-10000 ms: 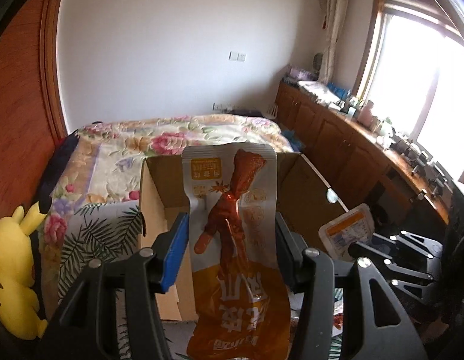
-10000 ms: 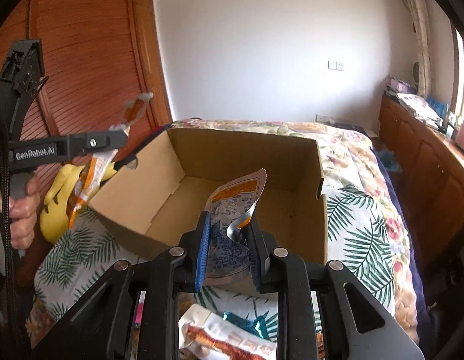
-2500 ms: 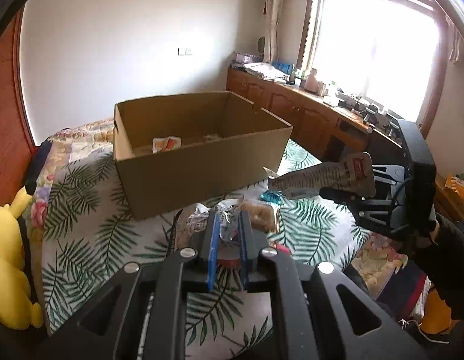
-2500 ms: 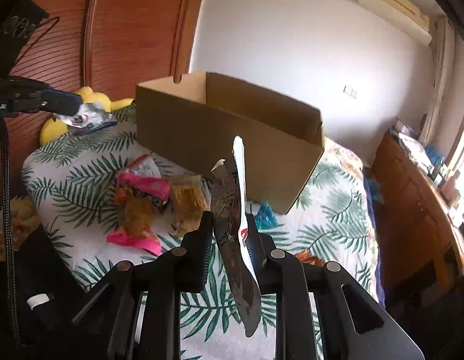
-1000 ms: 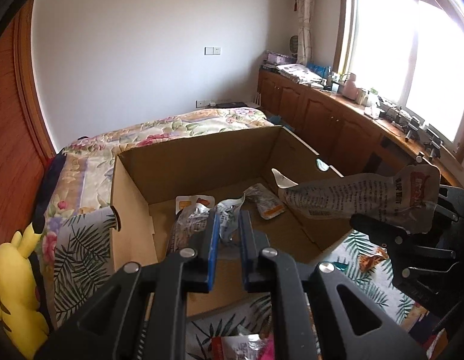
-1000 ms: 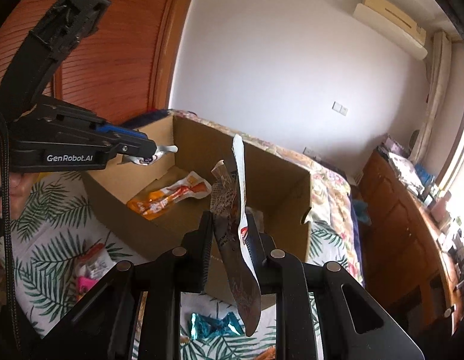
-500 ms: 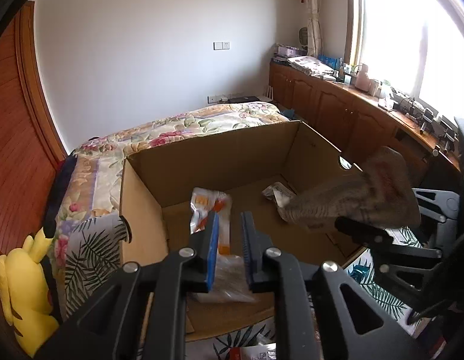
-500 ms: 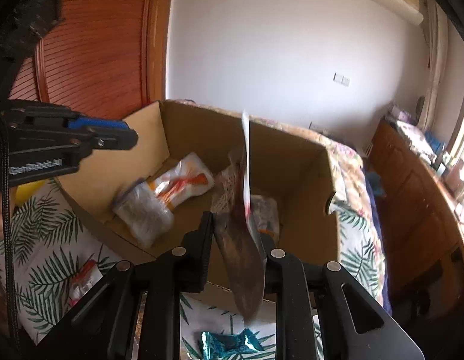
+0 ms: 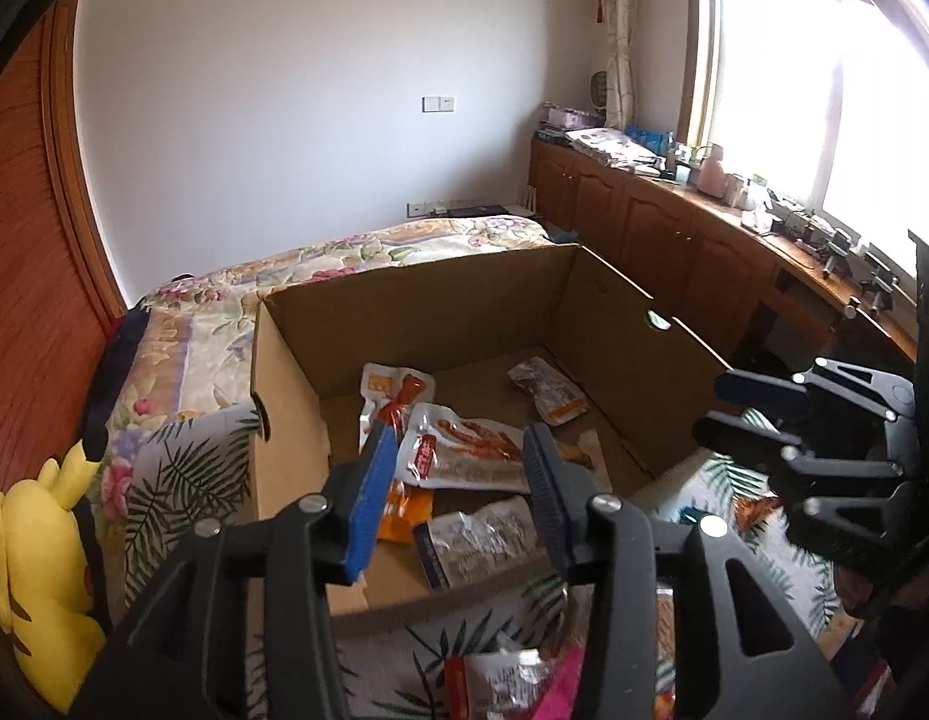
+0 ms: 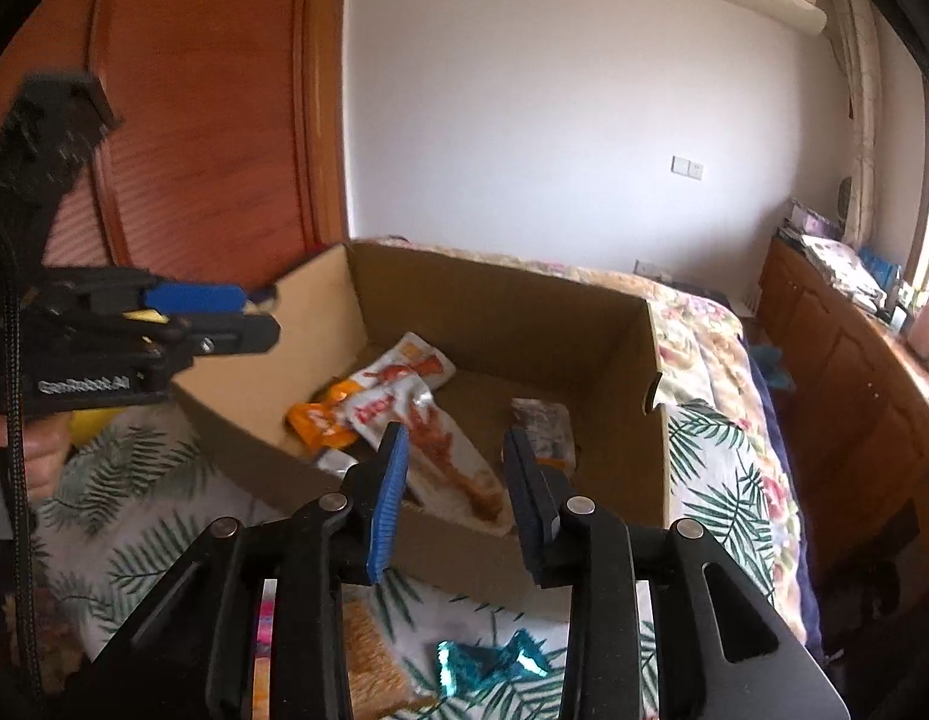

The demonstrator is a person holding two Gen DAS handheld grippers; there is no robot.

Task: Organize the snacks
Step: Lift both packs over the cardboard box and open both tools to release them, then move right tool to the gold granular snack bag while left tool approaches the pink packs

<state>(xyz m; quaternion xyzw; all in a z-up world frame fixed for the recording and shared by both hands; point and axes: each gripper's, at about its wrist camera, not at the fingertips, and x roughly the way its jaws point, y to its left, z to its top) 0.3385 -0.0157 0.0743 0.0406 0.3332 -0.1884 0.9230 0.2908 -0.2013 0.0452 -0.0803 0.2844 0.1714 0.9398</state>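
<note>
**Both grippers empty over the box; loose snacks still outside it**

Left wrist view. The left gripper (image 9: 458, 483) hangs above the near wall of the open brown cardboard box (image 9: 416, 306), jaws opening, nothing between them. Just beyond the tips, on the box floor: a white pouch printed with red-brown meat strips (image 9: 464, 456), a grey-white crinkled packet (image 9: 476, 540) beneath the tips by the near wall, an orange-and-white pouch (image 9: 392, 396) behind the left finger, and a small grey packet with an orange band (image 9: 548, 393) further in, to the right. Below the gripper, outside the box on the palm-leaf bedspread (image 9: 182, 480), a red-and-white wrapper (image 9: 494, 678) waits unsorted.

Right wrist view. The right gripper (image 10: 452, 474) sits over the box's near edge, jaws opening, holding nothing; the meat-strip pouch lies directly past its tips. Beneath it on the bedspread, outside: a teal foil wrapper (image 10: 494, 666) and a tan crumbly bar (image 10: 368, 654). The left gripper shows off to the left, also empty.

Judgement: four snacks boxed, several left.
</note>
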